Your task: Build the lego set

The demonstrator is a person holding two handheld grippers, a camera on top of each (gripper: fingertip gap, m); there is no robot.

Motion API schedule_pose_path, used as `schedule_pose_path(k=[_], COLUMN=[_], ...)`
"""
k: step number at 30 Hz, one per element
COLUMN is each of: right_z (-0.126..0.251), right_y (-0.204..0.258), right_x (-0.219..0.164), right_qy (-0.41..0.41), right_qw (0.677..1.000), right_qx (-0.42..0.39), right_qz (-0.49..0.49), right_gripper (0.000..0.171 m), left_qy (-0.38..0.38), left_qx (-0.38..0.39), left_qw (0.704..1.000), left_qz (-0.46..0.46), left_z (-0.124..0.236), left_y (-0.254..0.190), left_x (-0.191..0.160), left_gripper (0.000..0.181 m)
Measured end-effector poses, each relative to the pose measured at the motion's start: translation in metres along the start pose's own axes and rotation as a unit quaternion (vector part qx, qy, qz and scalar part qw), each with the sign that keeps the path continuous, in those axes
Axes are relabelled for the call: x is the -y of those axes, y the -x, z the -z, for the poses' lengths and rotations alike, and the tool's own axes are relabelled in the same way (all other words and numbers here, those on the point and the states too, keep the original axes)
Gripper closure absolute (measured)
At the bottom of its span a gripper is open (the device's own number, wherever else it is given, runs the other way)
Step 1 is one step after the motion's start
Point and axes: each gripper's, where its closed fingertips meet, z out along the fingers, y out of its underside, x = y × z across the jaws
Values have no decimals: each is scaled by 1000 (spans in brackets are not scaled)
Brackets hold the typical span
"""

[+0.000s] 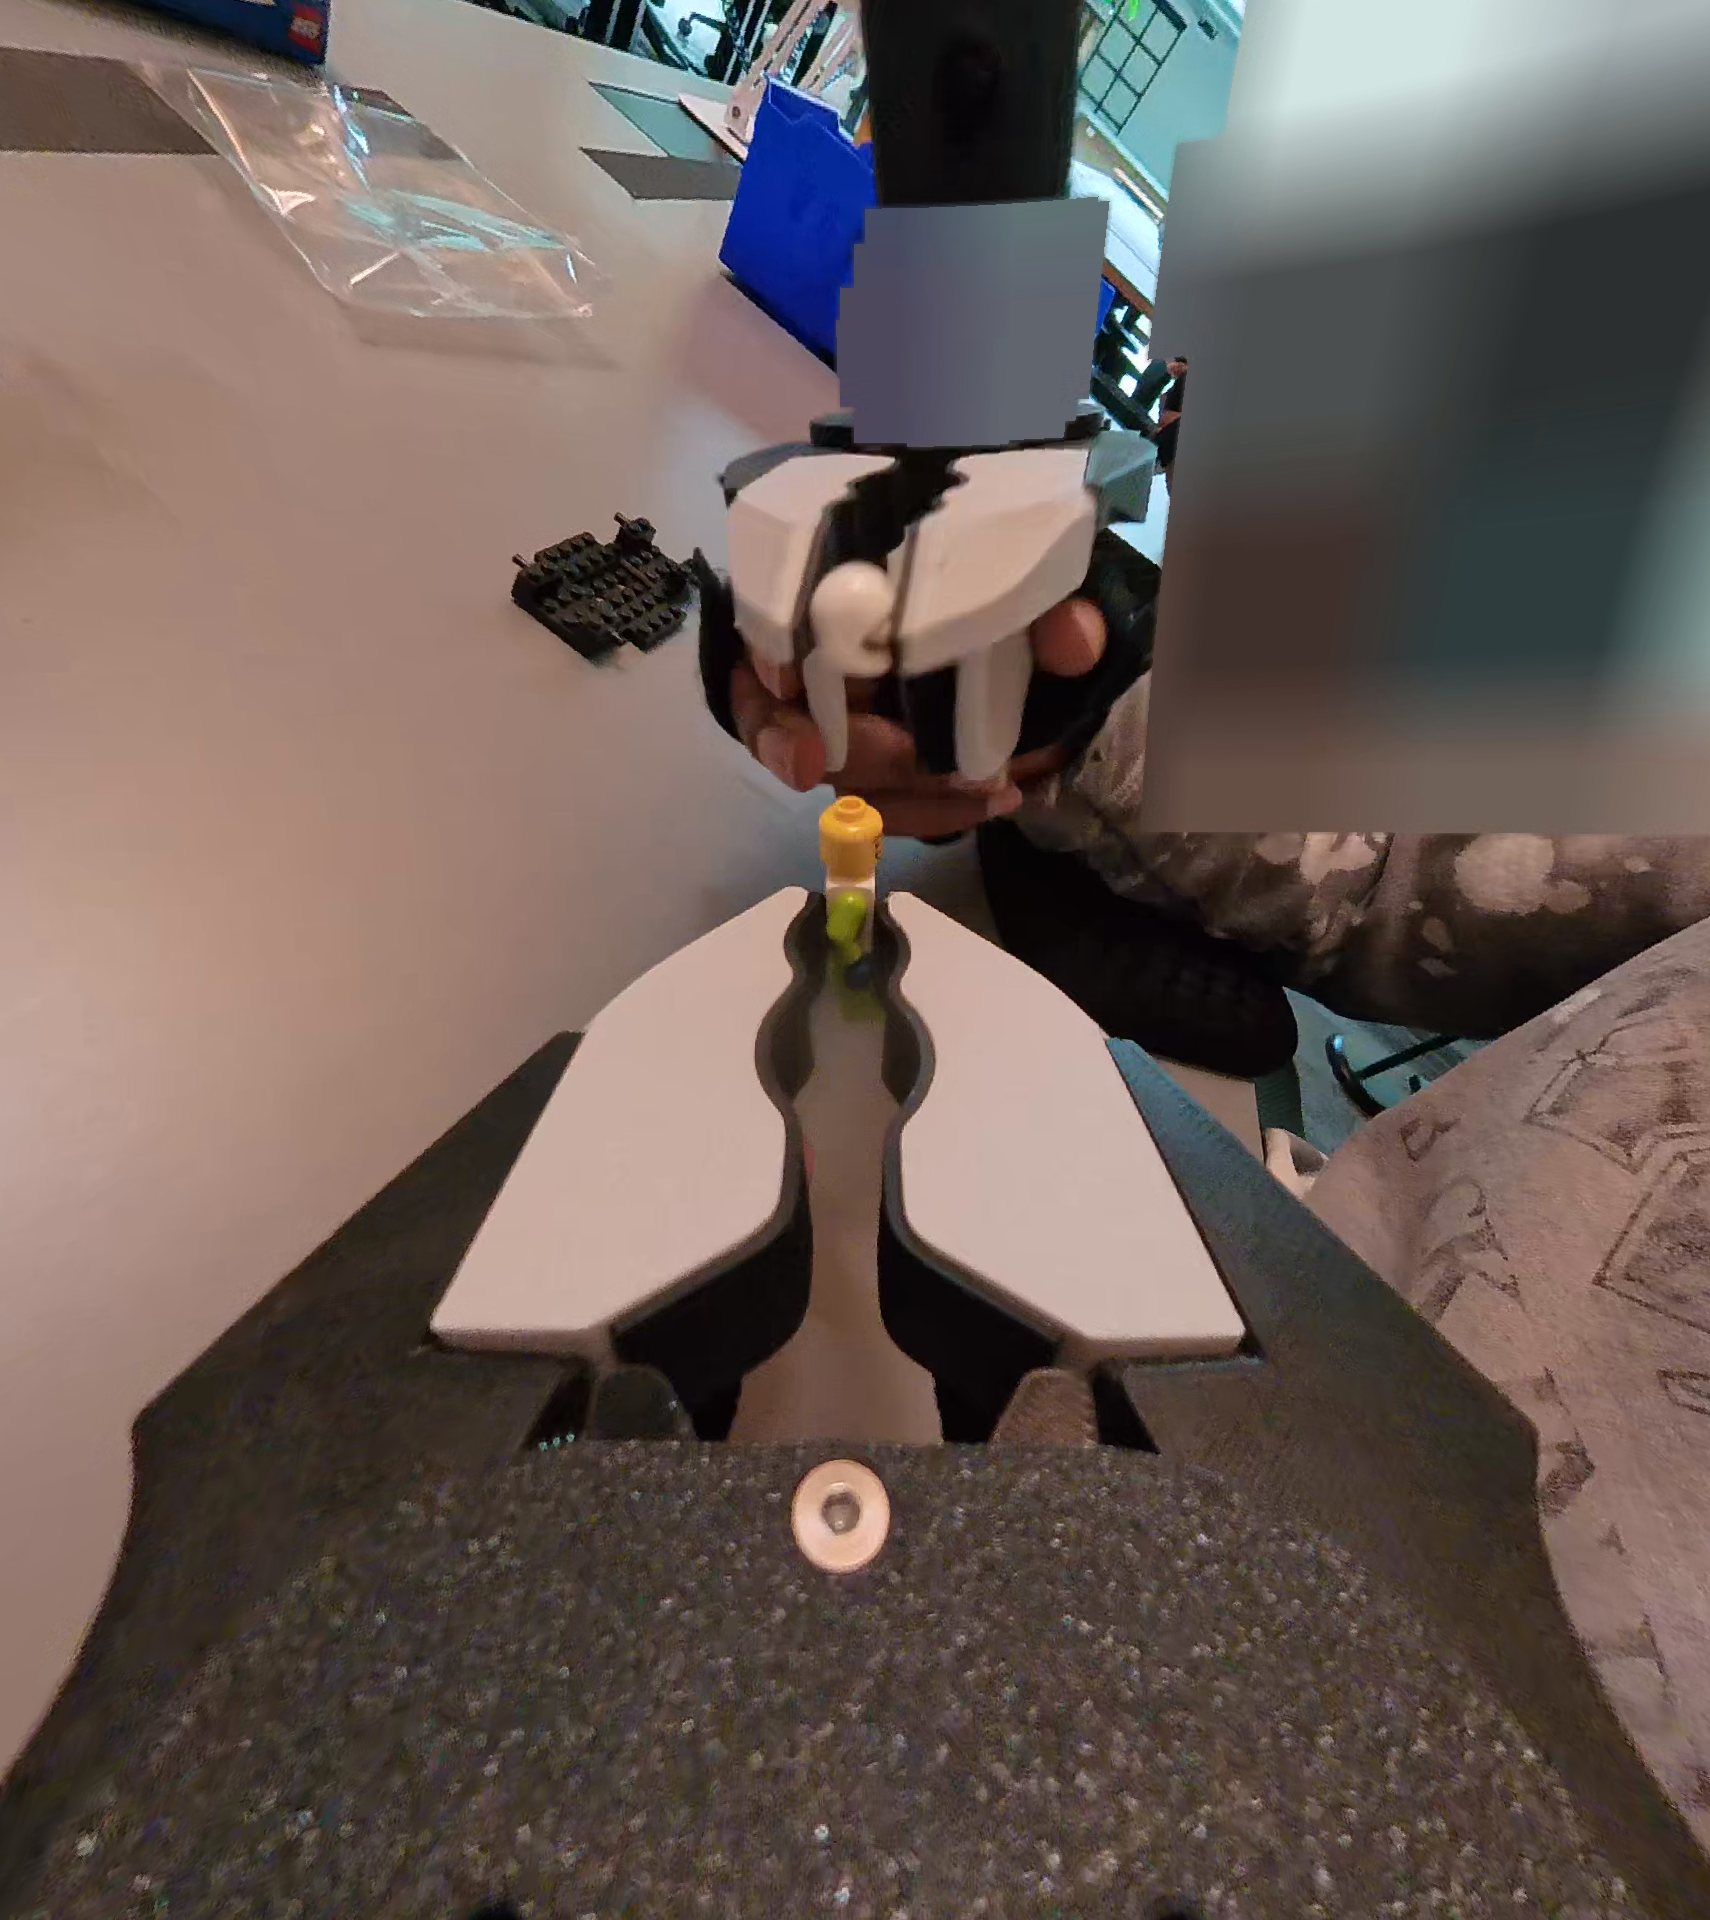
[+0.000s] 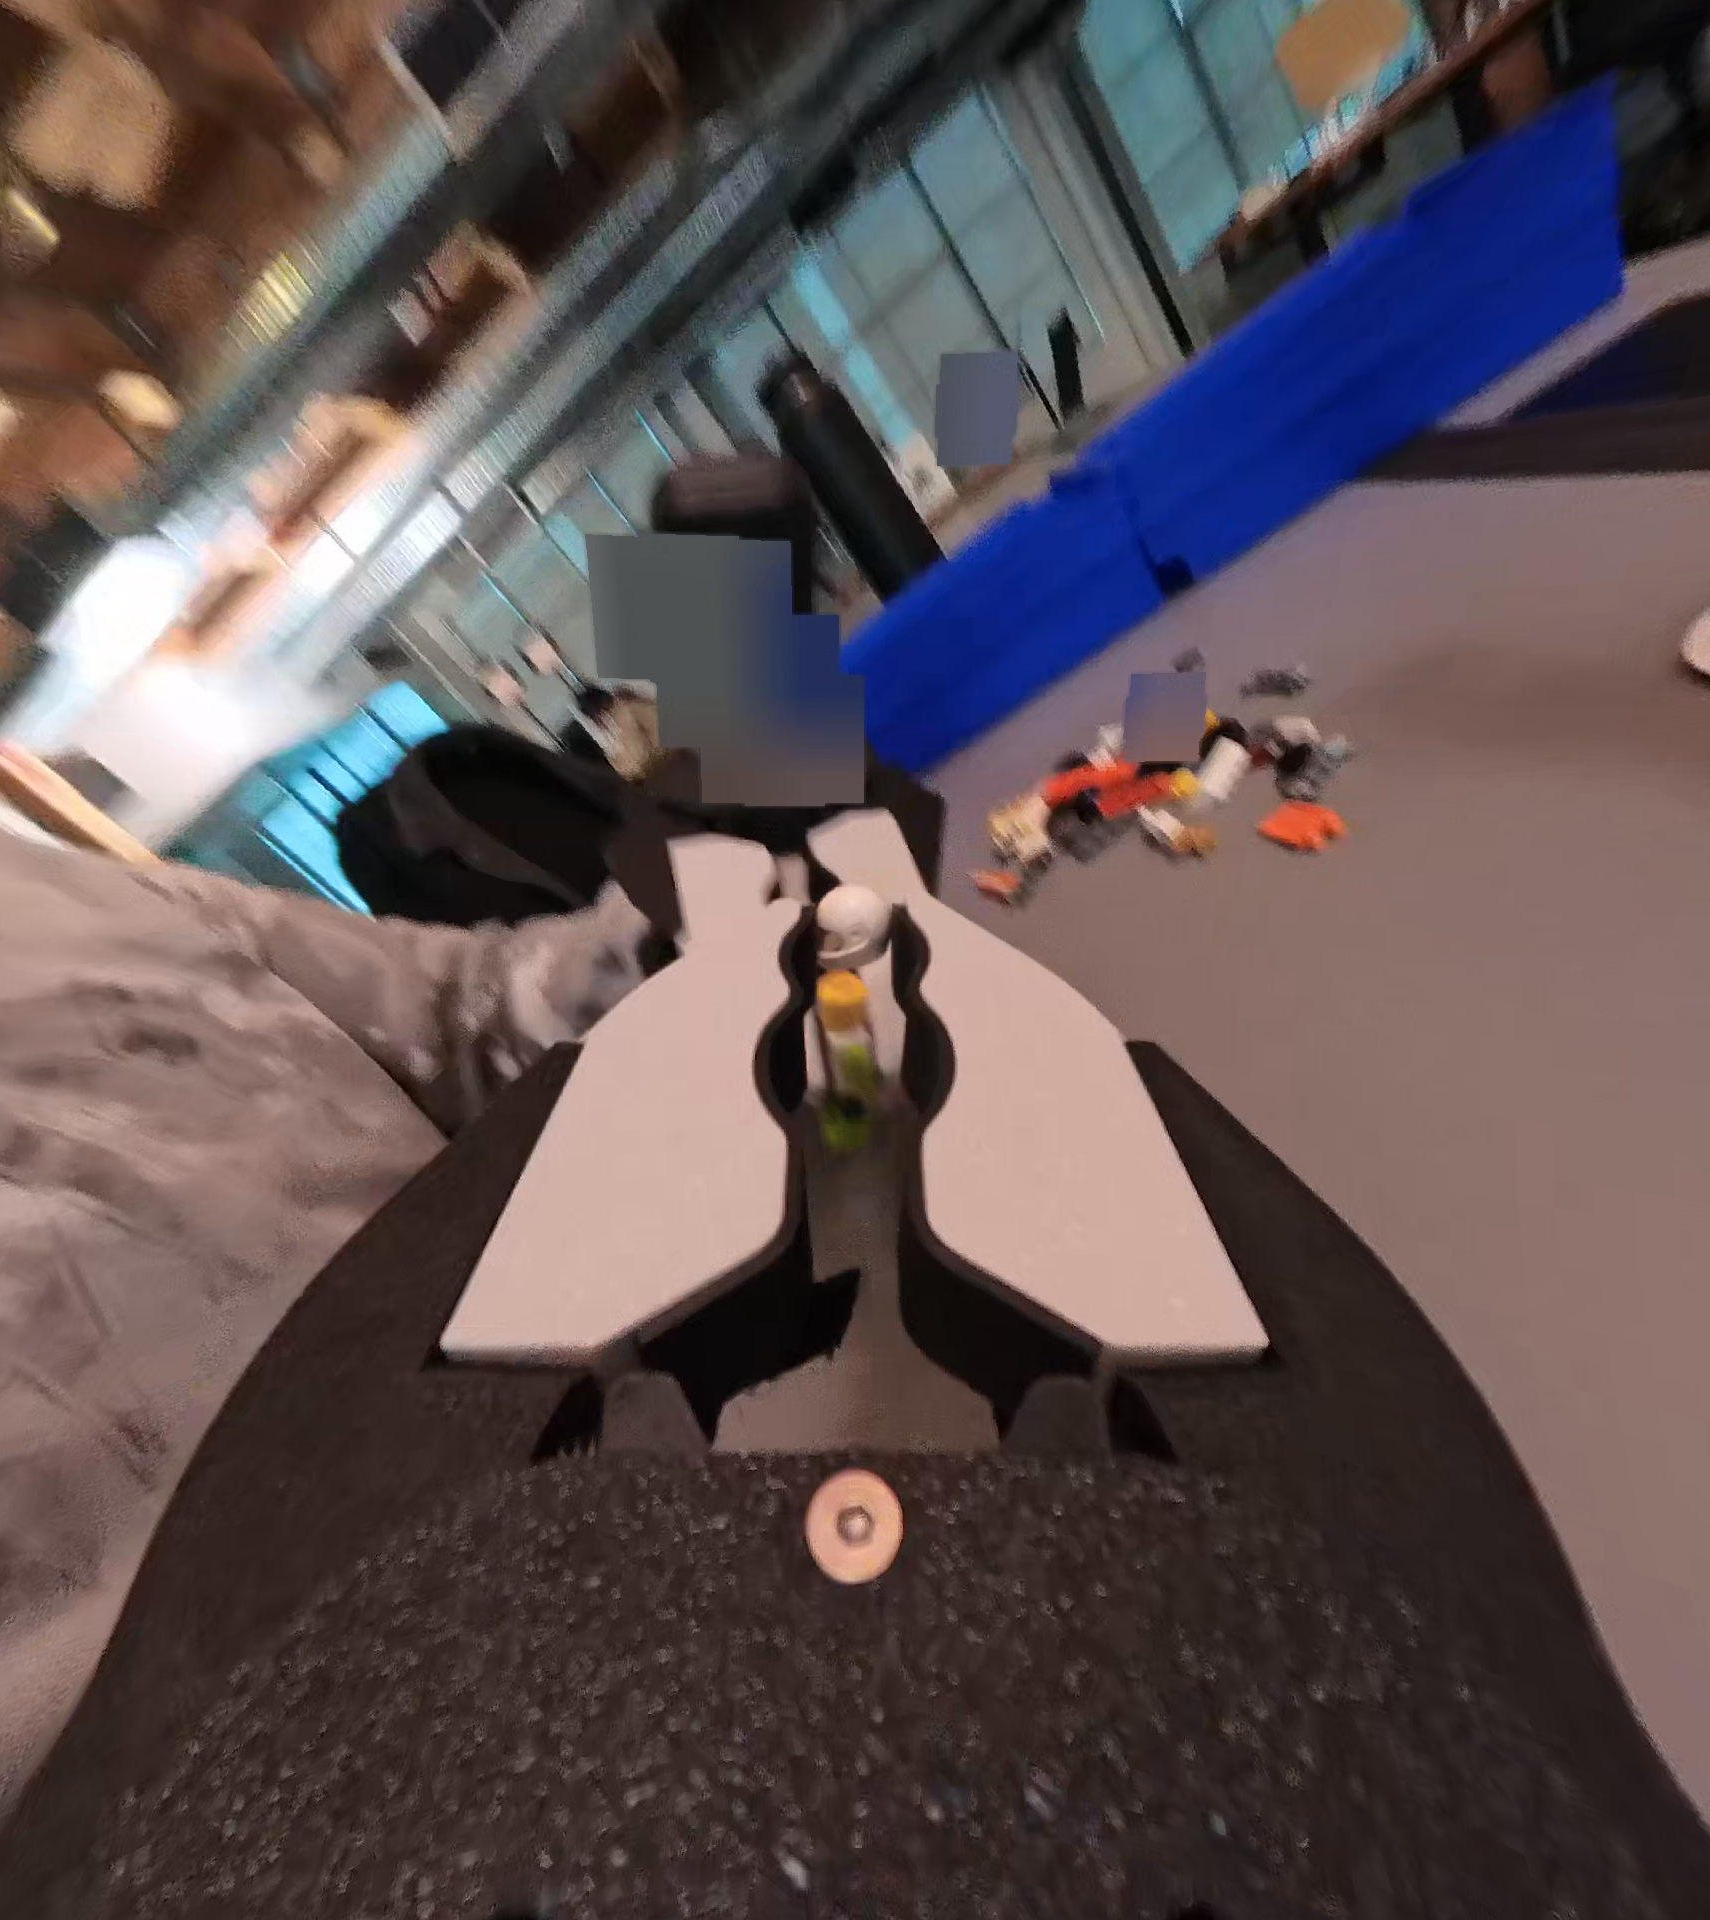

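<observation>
My left gripper [image 1: 851, 920] is shut on a minifigure [image 1: 849, 862] with a yellow head, white torso and lime green arm; the head sticks up past the fingertips. My right gripper [image 2: 853, 925] is shut on a small white helmet [image 2: 853, 920]. In the left wrist view the right gripper [image 1: 861, 582] faces me, holding the helmet [image 1: 856, 613] a little above and beyond the minifigure's head, apart from it. In the right wrist view the minifigure [image 2: 843, 1003] shows just behind the helmet.
A black plate assembly [image 1: 602, 597] lies on the grey table [image 1: 259, 831]. A clear plastic bag [image 1: 394, 208] and a blue bin [image 1: 799, 239] lie farther back. Several loose pieces [image 2: 1163, 790] are piled near the blue bin [image 2: 1246, 520]. A person's grey sleeve [image 1: 1609, 1195] is at right. My hands' fingertips stand some 5 cm from each other.
</observation>
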Motion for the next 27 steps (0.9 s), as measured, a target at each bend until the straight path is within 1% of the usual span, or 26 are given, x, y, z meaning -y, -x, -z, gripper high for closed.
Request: schedule_pose_path(k=[2,4,5,6,10,13,17,23,27], right_z=[5,13,15,14,6,4,5,7,5], right_y=[-17,-34,-38,-39,-40,-43,-47,-46,-46], right_x=[-21,-43,-52,-63,-95,-110,-117,-122,-120], right_qy=[88,176,209,241,318,355,380,399,393], right_qw=[993,971,960,950,917,895,878,863,866], right_qx=[-59,-113,-127,-127,-126,-132,-142,-142,-144], right_qz=[52,112,138,155,207,236,257,278,275], right_gripper=[158,158,158,158,157,157,157,152,152], left_qy=[2,5,8,11,20,23,32,41,53], left_qx=[2,13,22,33,69,84,87,82,99], left_qw=[1000,1000,999,999,997,996,996,996,994], left_qz=[10,19,21,21,16,6,-1,-4,-2], left_z=[1,2,3,5,11,15,15,12,14], left_y=[2,7,11,15,31,38,41,42,50], left_x=[-3,-7,-10,-12,-16,-17,-22,-27,-31], left_gripper=[173,173,173,173,173,173,173,173,173])
